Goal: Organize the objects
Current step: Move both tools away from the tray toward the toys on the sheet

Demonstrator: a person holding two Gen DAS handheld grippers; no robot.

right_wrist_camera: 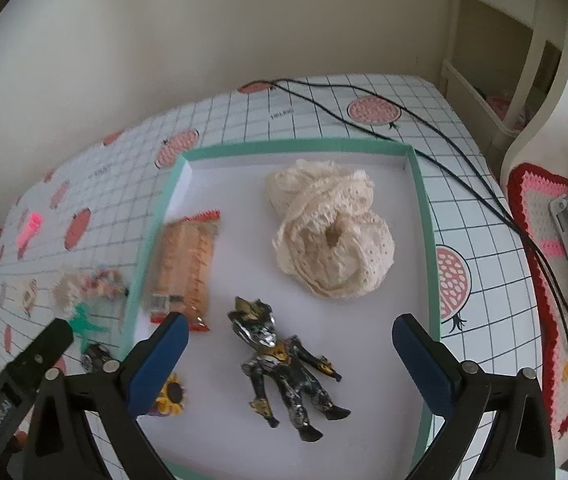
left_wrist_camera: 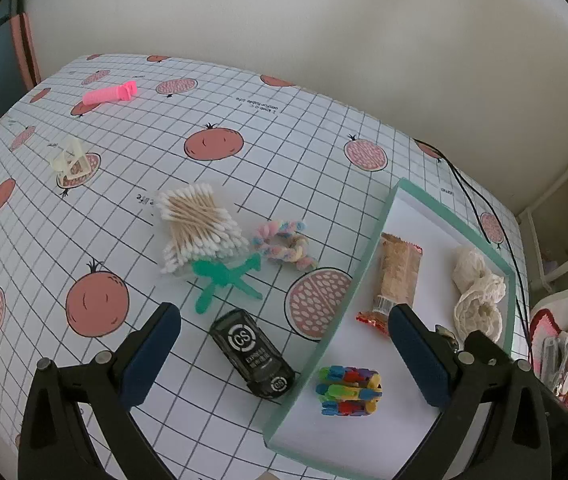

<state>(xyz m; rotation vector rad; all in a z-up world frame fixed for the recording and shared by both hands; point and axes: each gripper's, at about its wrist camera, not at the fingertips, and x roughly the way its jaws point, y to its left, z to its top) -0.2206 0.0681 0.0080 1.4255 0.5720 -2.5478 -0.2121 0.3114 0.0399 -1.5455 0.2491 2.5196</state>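
Observation:
A shallow white tray with a green rim [left_wrist_camera: 380, 216] [right_wrist_camera: 424, 216] holds a snack packet [left_wrist_camera: 398, 272] [right_wrist_camera: 184, 260], cream lace cloth [left_wrist_camera: 478, 292] [right_wrist_camera: 332, 236], a colourful clip bundle [left_wrist_camera: 350, 390] and a black-and-silver toy figure [right_wrist_camera: 284, 360]. On the tablecloth beside it lie a black CS box [left_wrist_camera: 252, 354], a green plastic piece [left_wrist_camera: 224, 280], cotton swabs [left_wrist_camera: 198, 226] and a pastel twisted ring [left_wrist_camera: 284, 242]. My left gripper [left_wrist_camera: 284, 340] hangs open above the black box and the tray's edge. My right gripper [right_wrist_camera: 290, 352] hangs open over the toy figure.
A pink ribbed clip [left_wrist_camera: 110, 94] and a cream plastic piece [left_wrist_camera: 70, 160] lie farther back on the table. A black cable [right_wrist_camera: 444, 160] runs past the tray's right side. A crocheted mat [right_wrist_camera: 540, 240] with a phone stand sits at the right.

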